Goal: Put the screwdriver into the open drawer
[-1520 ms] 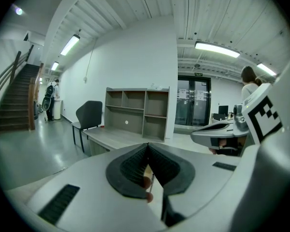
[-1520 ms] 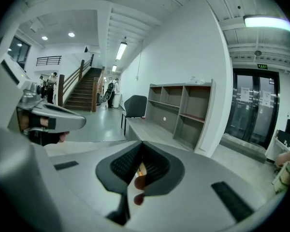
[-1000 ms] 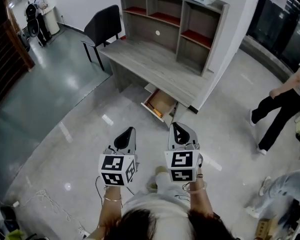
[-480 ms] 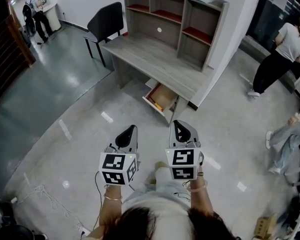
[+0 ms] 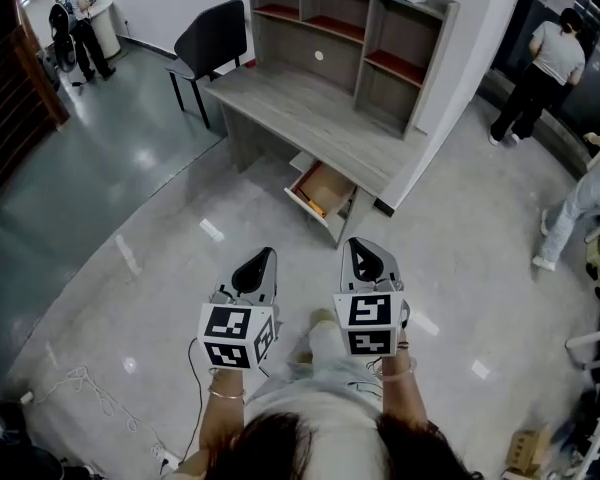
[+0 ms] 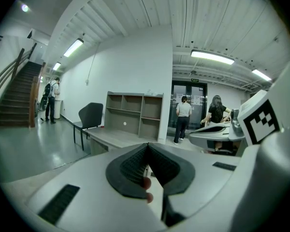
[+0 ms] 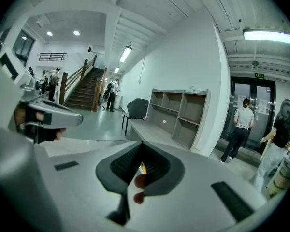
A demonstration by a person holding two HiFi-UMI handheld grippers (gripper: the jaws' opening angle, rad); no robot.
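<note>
Looks basically done: an orange thing, likely the screwdriver [image 5: 312,206], lies in the open drawer [image 5: 331,185], while the left gripper [image 5: 264,257] and right gripper [image 5: 353,247] are both closed, holding nothing.

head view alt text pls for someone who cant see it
Seen from above, a person holds the left gripper and right gripper, both shut and empty, over a grey floor, facing a wooden desk with shelves. Its open drawer holds a slim orange object, likely the screwdriver; a black chair stands beside the desk.
</note>
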